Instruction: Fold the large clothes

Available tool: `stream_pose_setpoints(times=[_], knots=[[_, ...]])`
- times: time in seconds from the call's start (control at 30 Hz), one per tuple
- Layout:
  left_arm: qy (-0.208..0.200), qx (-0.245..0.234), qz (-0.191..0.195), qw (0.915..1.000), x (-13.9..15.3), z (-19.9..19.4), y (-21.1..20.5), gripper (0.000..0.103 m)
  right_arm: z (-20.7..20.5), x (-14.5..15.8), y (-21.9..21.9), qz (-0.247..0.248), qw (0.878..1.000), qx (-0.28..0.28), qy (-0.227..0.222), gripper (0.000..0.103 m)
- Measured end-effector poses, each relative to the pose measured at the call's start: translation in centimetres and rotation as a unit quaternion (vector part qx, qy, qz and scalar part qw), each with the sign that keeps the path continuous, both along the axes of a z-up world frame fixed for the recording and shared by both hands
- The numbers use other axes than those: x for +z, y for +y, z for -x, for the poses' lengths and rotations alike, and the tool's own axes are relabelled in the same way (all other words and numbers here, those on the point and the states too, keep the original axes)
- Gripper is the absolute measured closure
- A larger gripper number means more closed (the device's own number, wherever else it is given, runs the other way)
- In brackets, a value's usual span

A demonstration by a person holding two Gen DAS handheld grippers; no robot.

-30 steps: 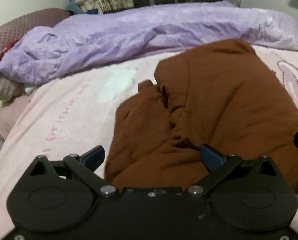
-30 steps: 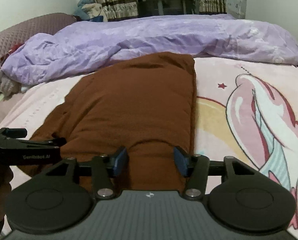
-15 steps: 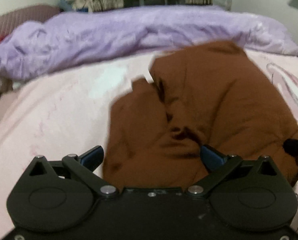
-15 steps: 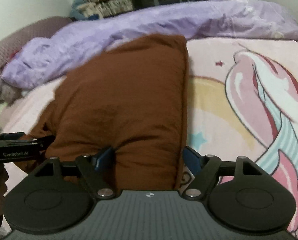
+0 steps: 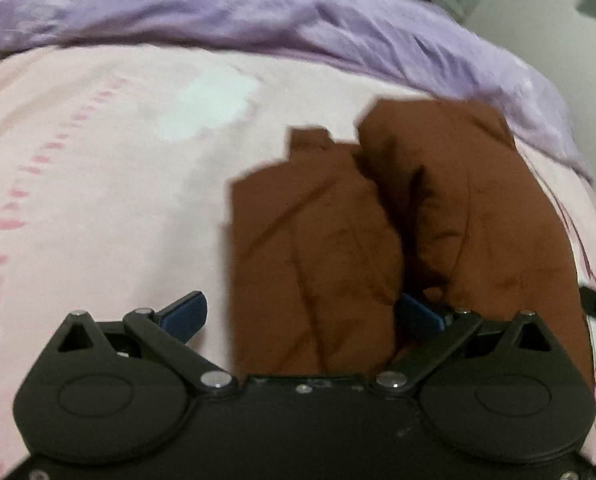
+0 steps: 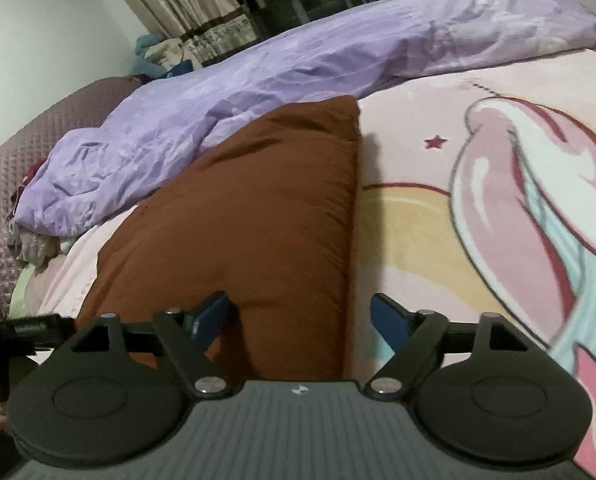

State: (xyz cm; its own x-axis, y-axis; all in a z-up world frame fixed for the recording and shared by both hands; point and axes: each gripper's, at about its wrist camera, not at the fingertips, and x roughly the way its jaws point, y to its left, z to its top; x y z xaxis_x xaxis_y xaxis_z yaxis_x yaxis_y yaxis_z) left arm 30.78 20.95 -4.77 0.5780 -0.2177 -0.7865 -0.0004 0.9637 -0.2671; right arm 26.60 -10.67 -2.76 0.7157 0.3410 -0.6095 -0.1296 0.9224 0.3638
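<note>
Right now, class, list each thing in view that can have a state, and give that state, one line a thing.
brown garment: folded into a thick bundle, lying on the bed, held by neither gripper
left gripper: open, fingers either side of the garment's near edge
right gripper: open, garment's near edge between its fingers
purple duvet: crumpled, bunched along the far side

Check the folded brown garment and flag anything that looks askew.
The brown garment is not folded flat: in the left wrist view a rumpled flap sticks out on its left with a jagged, stepped far edge. Its right edge runs straight.
</note>
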Motion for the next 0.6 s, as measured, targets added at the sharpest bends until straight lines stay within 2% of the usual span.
stream_pose_setpoints(times=[0.1, 0.17, 0.3, 0.33, 0.43, 0.47, 0.5, 0.53, 0.57, 0.6], knots=[[0.016, -0.009, 0.011, 0.9998, -1.1, -1.9, -0.4, 0.000, -2.1, -1.0, 0.7, 0.005, 1.000, 0.017, 0.010, 0.000], [0.020, -0.017, 0.019, 0.9995, -1.7, -3.1, -0.5, 0.000, -3.1, -1.7, 0.8, -0.015, 0.999, 0.027, 0.017, 0.000], [0.017, -0.027, 0.011, 0.9994, -1.4, -4.1, -0.9, 0.000, -5.7, -4.3, -0.6, -0.132, 0.988, 0.044, 0.066, 0.000], [0.014, -0.027, 0.012, 0.9995, -1.5, -4.1, -0.9, 0.000, -5.9, -4.4, -0.9, -0.147, 0.986, 0.045, 0.063, 0.000], [-0.009, -0.041, 0.008, 0.9991, -1.6, -4.1, -1.2, 0.002, -5.8, -4.3, -0.5, -0.138, 0.987, 0.049, 0.063, 0.000], [-0.021, -0.050, 0.013, 0.9985, -1.5, -3.6, -1.3, 0.017, -5.7, -4.1, -0.3, -0.132, 0.988, 0.048, 0.062, 0.000], [-0.028, -0.055, 0.024, 0.9978, -1.4, -3.0, -1.2, 0.035, -5.6, -4.0, -0.2, -0.125, 0.989, 0.048, 0.060, 0.000], [-0.032, -0.055, 0.037, 0.9973, -1.2, -2.6, -1.3, 0.044, -5.4, -3.6, 0.0, -0.116, 0.991, 0.048, 0.057, 0.000], [-0.036, -0.054, 0.036, 0.9972, -1.1, -2.3, -1.4, 0.056, -5.3, -3.2, 0.3, -0.108, 0.992, 0.046, 0.053, 0.004], [-0.045, -0.053, 0.024, 0.9973, -0.8, -2.0, -1.8, 0.066, -5.1, -2.6, 0.7, -0.099, 0.993, 0.046, 0.047, 0.014]])
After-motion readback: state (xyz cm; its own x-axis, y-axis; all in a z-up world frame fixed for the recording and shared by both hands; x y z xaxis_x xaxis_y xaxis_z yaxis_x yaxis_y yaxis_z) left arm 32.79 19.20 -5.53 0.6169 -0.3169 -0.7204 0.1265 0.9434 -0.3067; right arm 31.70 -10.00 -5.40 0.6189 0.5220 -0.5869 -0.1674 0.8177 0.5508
